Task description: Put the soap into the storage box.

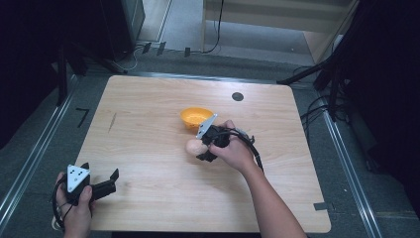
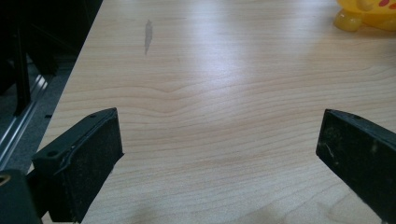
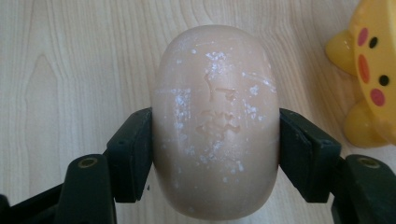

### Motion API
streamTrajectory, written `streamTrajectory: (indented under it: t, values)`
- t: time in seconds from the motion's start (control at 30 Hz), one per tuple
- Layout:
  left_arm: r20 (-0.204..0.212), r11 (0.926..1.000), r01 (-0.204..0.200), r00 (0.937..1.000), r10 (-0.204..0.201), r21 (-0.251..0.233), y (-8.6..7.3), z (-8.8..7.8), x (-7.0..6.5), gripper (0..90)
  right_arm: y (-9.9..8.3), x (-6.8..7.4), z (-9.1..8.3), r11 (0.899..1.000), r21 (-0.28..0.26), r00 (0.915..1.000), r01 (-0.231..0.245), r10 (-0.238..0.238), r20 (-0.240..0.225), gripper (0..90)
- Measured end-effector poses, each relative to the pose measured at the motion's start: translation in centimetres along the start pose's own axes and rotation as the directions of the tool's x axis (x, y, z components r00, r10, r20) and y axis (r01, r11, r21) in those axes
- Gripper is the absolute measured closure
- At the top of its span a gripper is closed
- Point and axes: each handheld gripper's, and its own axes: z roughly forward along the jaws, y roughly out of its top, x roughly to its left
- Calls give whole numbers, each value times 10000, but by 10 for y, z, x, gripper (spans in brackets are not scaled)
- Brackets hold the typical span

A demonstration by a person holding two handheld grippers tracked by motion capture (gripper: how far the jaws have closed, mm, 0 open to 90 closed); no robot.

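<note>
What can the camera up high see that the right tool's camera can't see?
High view alone: the whole wooden table with floor around it, the person's arms, the left tool open near the table's front left corner, and the inside of the yellow bowl.

Right gripper view alone: white specks and dents on the egg, the pads pressing its sides, and a face with red cheeks painted on the bowl.

Both: the right tool holding the egg, the yellow bowl beside it, and the wooden tabletop.
</note>
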Motion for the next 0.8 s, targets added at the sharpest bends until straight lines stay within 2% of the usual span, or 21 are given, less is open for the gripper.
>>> streamTrajectory:
  t: [0.27,0.47,0.7,0.8]
  values:
    - [-9,9996,-276,9996,276,35,0,1,-3,6,3,-15,-8,10000,64,9998,68,-69,177,335]
    - [-11,9997,-245,9997,245,38,0,1,-2,6,10,-22,-14,9999,114,9997,103,-105,208,335]
    - [11,9996,-266,9996,266,67,0,1,-2,6,18,-35,-23,9998,-92,9995,149,-146,291,335]
    - [0,9996,-285,9996,285,76,0,1,-3,6,21,-40,-26,9999,-79,9985,154,-150,528,335]
